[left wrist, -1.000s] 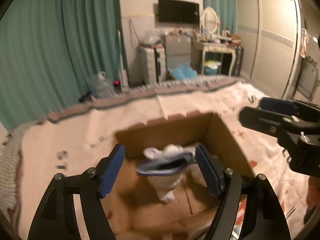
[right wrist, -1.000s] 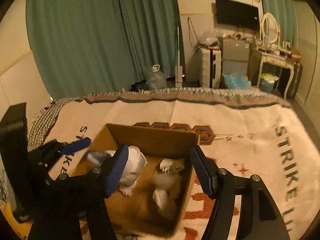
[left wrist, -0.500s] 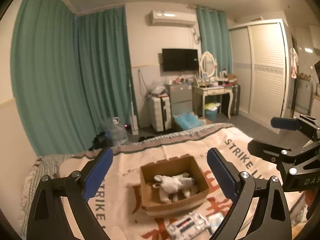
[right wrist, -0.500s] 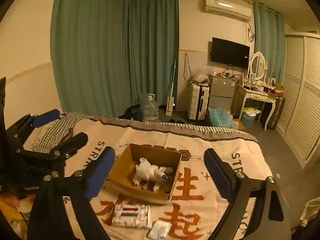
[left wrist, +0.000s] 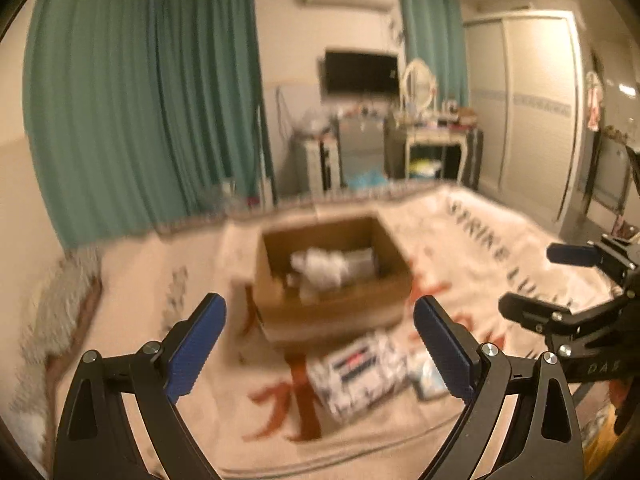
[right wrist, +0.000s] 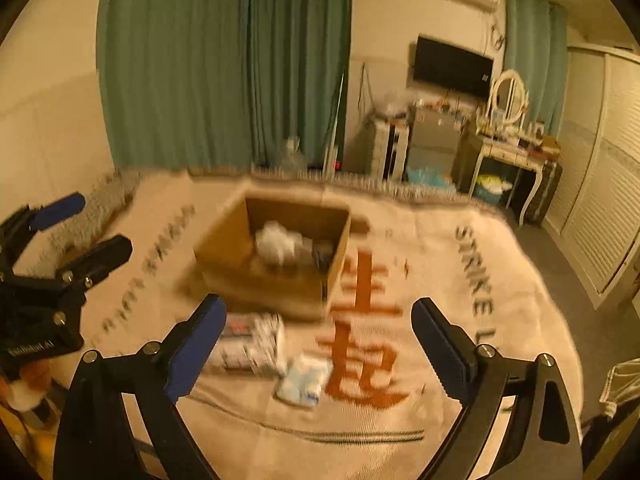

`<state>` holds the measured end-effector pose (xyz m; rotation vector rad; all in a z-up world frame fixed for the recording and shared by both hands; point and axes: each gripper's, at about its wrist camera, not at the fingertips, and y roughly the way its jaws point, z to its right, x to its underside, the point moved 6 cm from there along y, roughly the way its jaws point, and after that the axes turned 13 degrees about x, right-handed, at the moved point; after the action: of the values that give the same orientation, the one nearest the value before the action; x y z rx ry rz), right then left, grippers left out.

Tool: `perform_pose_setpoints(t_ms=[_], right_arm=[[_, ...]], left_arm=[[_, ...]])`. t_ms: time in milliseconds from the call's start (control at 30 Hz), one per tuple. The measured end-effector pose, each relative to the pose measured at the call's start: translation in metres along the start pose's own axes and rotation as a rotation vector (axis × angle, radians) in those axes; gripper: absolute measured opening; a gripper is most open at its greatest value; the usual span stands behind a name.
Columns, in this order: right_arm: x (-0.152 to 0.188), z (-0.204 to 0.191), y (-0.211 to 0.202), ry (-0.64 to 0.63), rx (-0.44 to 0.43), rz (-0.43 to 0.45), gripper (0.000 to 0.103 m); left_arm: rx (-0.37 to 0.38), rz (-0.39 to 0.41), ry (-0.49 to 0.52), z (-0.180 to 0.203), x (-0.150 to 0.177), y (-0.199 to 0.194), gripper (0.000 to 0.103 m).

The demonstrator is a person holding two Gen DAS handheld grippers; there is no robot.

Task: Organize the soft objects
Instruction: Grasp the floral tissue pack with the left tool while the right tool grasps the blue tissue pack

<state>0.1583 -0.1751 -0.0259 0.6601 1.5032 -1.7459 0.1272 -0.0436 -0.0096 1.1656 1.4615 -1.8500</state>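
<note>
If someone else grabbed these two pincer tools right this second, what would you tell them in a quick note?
Left gripper: open, empty, held above the blanket.
Right gripper: open, empty, also above the blanket.
Cardboard box sits mid-blanket; a white plush toy and other soft items, too blurred to name, lie inside.
Done: the plush is boxed.
Left: a patterned soft pack and a small light-blue packet lie on the blanket in front of the box, side by side. They probably go in next; the pack is nearer the left gripper.
</note>
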Motion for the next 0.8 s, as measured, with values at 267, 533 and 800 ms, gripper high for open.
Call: perform_pose_setpoints(t_ms=[267, 533, 800], right_arm=[[0.070, -0.032, 0.099, -0.092, -0.025, -0.217, 0.094], [0.112, -0.056, 0.156, -0.175, -0.071, -0.320, 0.077], [0.106, -0.044, 0.147, -0.190, -0.085, -0.283, 0.064]], left_arm=[[0.011, -0.159, -0.101, -0.002, 0.076, 0.074, 0.096], [0.018, -0.218, -0.073, -0.003, 0.100, 0.101, 0.096], [0.095, -0.278, -0.063, 0.004, 0.112, 0.117, 0.096]])
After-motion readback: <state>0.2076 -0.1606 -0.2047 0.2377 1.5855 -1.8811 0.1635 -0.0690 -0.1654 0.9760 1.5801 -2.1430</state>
